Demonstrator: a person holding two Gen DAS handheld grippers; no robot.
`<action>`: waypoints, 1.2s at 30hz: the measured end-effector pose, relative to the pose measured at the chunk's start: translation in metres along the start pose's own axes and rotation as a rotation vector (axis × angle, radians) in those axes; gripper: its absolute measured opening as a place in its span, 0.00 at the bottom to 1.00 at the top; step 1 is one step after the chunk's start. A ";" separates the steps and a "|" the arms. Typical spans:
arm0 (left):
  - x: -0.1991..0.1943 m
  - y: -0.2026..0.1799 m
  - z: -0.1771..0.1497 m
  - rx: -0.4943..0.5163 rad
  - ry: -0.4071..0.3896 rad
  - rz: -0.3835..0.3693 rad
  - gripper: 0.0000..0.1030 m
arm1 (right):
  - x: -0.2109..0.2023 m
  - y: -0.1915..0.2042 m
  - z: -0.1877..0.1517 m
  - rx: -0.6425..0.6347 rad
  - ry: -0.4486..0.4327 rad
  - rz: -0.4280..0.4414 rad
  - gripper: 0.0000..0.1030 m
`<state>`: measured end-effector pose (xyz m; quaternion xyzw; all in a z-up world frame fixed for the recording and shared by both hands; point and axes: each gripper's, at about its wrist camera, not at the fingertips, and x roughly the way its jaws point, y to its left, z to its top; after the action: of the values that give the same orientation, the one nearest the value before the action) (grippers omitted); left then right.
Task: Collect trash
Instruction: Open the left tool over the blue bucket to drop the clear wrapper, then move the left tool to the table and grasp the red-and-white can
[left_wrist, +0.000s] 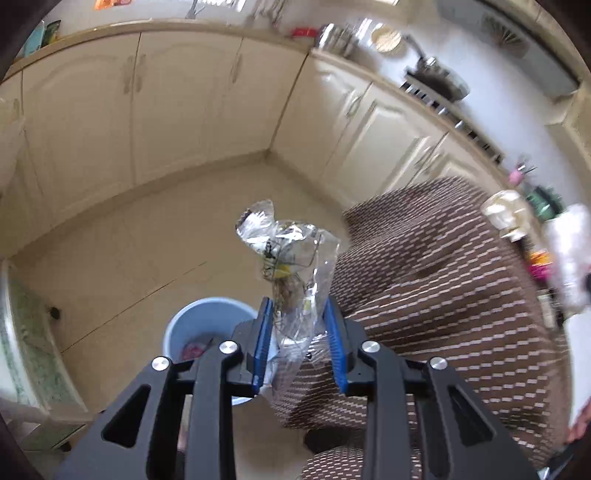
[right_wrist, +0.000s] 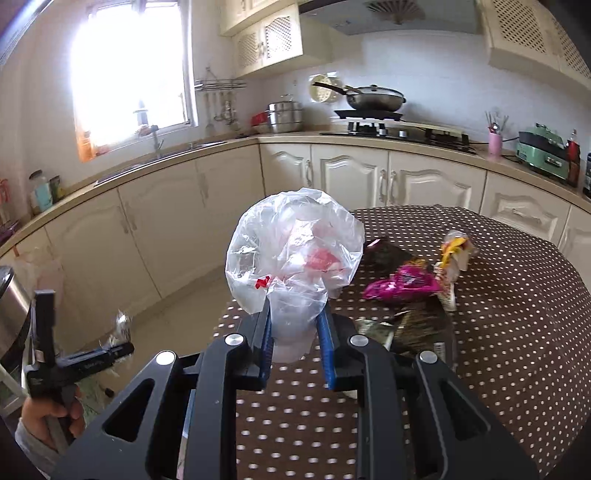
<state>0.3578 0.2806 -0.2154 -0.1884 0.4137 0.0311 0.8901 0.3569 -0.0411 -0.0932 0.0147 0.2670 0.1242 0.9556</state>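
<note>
A: Kitchen, cream cabinets (right_wrist: 354, 173) along the counter, brown dotted tablecloth (right_wrist: 509, 317) on the table. Status of the trash?

B: Left gripper (left_wrist: 299, 314) clamps a crumpled clear wrapper (left_wrist: 284, 254) between its blue fingers (left_wrist: 263, 332), held over the floor just beside the table edge. A blue bin (left_wrist: 199, 328) stands on the floor below it, something pink inside.

A: And the right?

B: Right gripper (right_wrist: 295, 325) pinches a clear plastic bag (right_wrist: 295, 254) with red scraps inside, above the table's near edge. Still on the cloth: a magenta wrapper (right_wrist: 399, 286), a yellow-and-white wrapper (right_wrist: 456, 253), dark packets (right_wrist: 406, 328) near the gripper.
</note>
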 end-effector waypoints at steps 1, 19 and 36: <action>0.010 0.000 0.001 -0.001 0.016 0.001 0.28 | 0.002 -0.003 -0.001 0.003 0.003 -0.003 0.19; -0.027 -0.057 0.015 0.039 -0.082 -0.035 0.58 | -0.001 -0.016 -0.001 0.048 0.012 0.035 0.19; -0.093 -0.129 -0.001 0.157 -0.152 -0.146 0.60 | -0.035 -0.027 0.001 0.066 -0.032 0.037 0.19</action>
<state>0.3236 0.1702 -0.1069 -0.1449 0.3314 -0.0518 0.9309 0.3343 -0.0759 -0.0775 0.0531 0.2553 0.1327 0.9562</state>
